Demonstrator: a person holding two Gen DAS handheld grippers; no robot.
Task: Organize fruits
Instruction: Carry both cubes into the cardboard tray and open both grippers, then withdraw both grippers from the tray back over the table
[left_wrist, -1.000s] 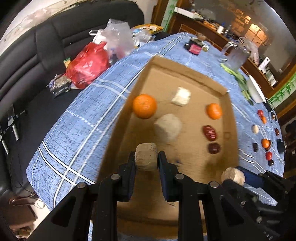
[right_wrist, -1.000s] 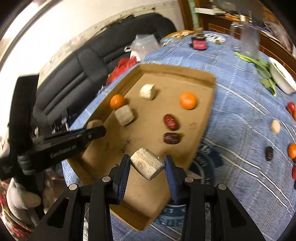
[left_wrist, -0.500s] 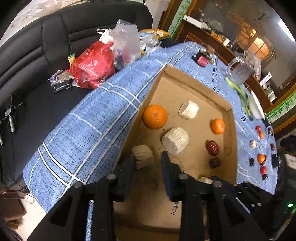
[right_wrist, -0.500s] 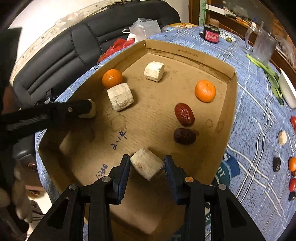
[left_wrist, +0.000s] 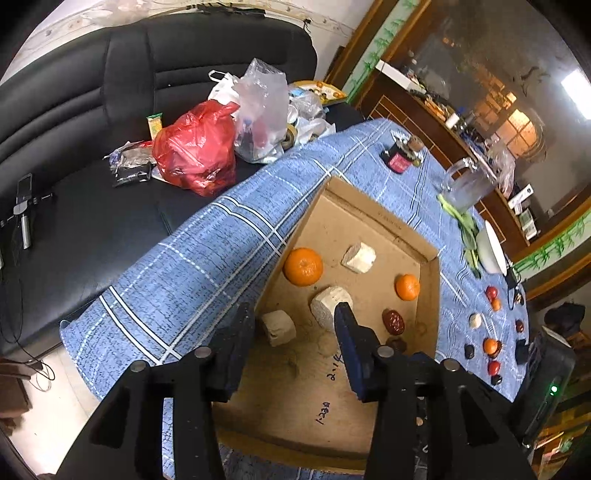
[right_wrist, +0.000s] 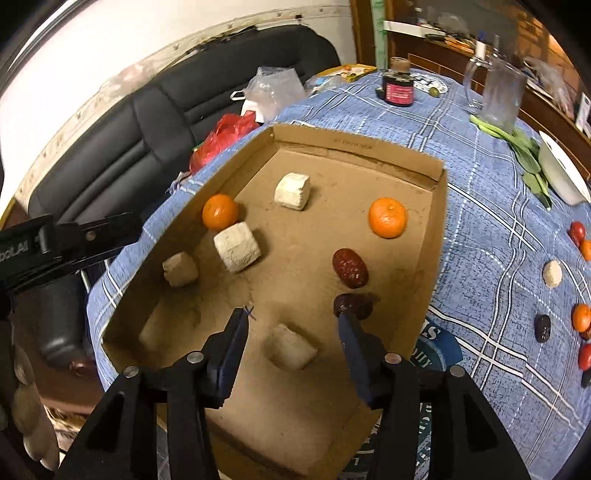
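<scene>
Both claws have just been opening and neither grips anything now: the left gripper has let its pale tan chunky block sit by the left wall of the shallow brown cardboard box, and the right gripper straddles another pale block on the floor. I'd lift straight up so the fingers don't nudge them. The right-hand block's long axis runs diagonally, pointing toward the box's near-right corner.

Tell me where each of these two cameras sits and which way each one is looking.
Left wrist: on the left gripper, looking down over the cardboard box toward the sofa; its own two fingers show.
Right wrist: on the right gripper, looking down into the box's near end; its fingers and the left gripper at the left edge show.
Shared: the box, two oranges, pale blocks, blue tablecloth.
</scene>
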